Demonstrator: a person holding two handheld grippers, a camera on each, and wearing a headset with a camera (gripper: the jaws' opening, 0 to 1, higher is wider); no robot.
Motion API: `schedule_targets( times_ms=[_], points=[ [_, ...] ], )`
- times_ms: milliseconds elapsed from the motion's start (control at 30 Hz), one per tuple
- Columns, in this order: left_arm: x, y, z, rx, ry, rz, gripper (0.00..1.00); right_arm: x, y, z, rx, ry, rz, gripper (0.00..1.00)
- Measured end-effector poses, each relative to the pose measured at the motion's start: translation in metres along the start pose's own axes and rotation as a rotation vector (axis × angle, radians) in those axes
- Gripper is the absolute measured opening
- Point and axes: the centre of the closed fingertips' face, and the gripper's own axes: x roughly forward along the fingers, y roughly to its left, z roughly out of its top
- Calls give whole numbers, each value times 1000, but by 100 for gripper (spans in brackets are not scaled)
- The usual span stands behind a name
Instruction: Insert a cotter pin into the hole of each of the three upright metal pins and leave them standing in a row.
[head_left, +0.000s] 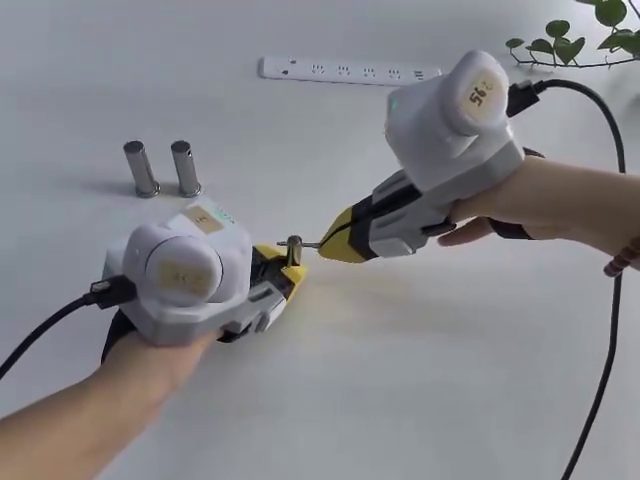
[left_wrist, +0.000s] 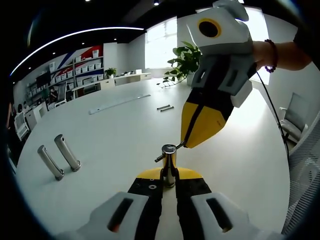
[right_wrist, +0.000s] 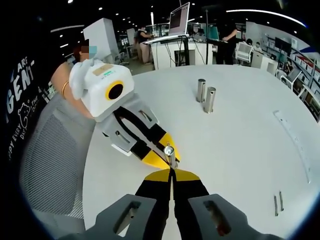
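Observation:
My left gripper (head_left: 288, 268) is shut on a short metal pin (head_left: 294, 249), held upright just above the white table. My right gripper (head_left: 330, 243) comes in from the right, shut on a thin cotter pin (head_left: 310, 244). The cotter pin reaches into the hole near the metal pin's top. In the left gripper view its tip (left_wrist: 159, 158) pokes out on the far side of the metal pin (left_wrist: 169, 164). Two more metal pins (head_left: 141, 168) (head_left: 185, 167) stand side by side at the back left. In the right gripper view the shut jaws sit right behind the held pin's top (right_wrist: 169, 150).
A white power strip (head_left: 350, 71) lies at the far edge, with a potted plant (head_left: 575, 40) at the back right. Two spare cotter pins (left_wrist: 165, 107) lie on the table beyond the grippers. Black cables trail from both grippers.

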Motion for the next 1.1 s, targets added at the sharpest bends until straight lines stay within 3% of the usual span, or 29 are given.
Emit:
schedule_targets(
  times_ms=[833, 900, 1100],
  points=[
    [1, -1, 1, -2, -2, 9, 7, 7, 2, 5, 6, 0, 8, 0],
    [1, -1, 1, -2, -2, 10, 7, 6, 2, 4, -3, 1, 3, 4],
    [2, -1, 1, -11, -2, 16, 7, 0, 7, 20, 37, -86, 20, 11]
  ],
)
